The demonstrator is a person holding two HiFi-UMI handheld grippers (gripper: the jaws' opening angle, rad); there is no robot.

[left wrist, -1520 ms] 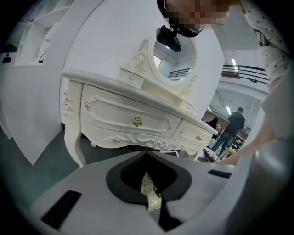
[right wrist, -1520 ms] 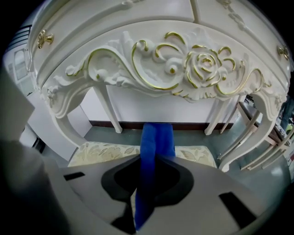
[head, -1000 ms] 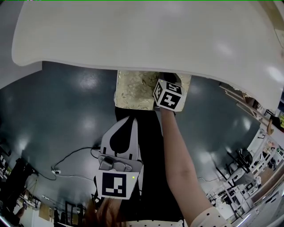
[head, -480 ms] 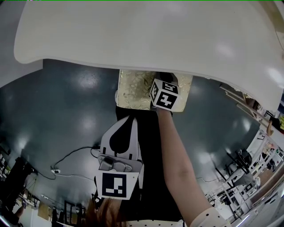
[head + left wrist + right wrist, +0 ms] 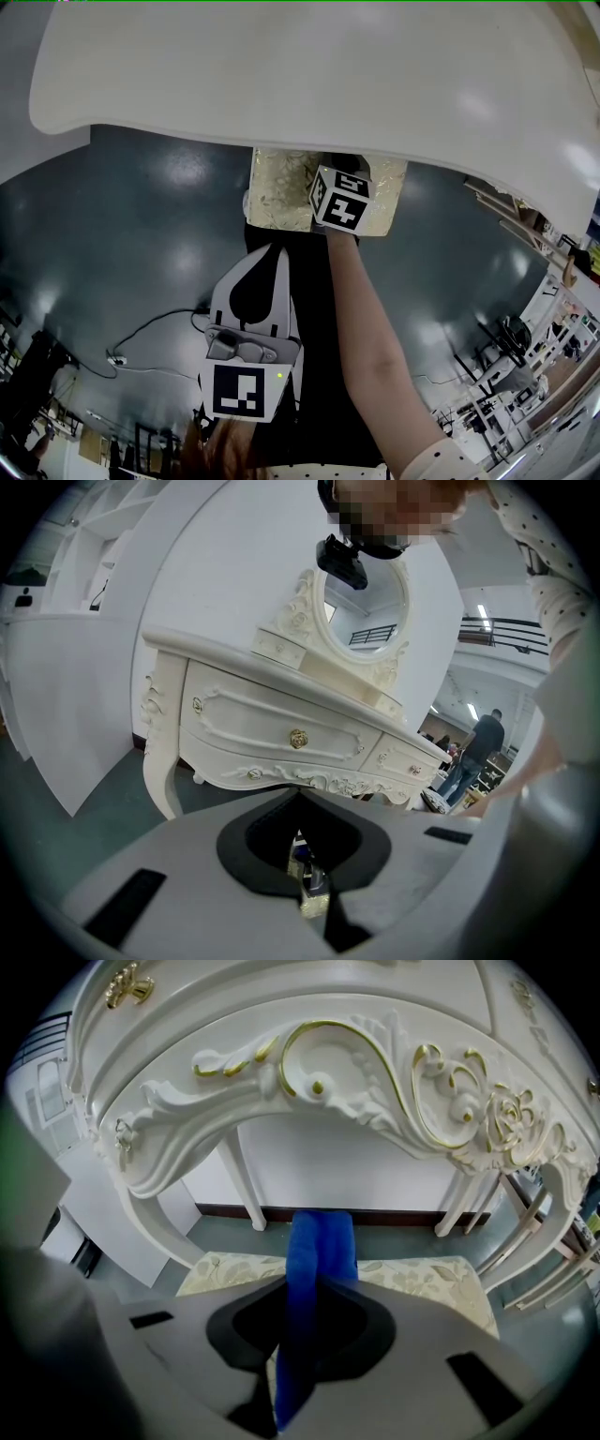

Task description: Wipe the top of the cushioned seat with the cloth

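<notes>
Because the blue cloth (image 5: 322, 1232) is limp and light, my right tool (image 5: 309, 1288) pinches its folded middle over the cushioned seat (image 5: 422, 1279).

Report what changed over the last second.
The right gripper, shut on the blue cloth, slid slightly toward the person's left across the cushioned seat. The left gripper stayed where it was, shut and empty, held back from the seat. The seat and the dressing table did not move.
</notes>
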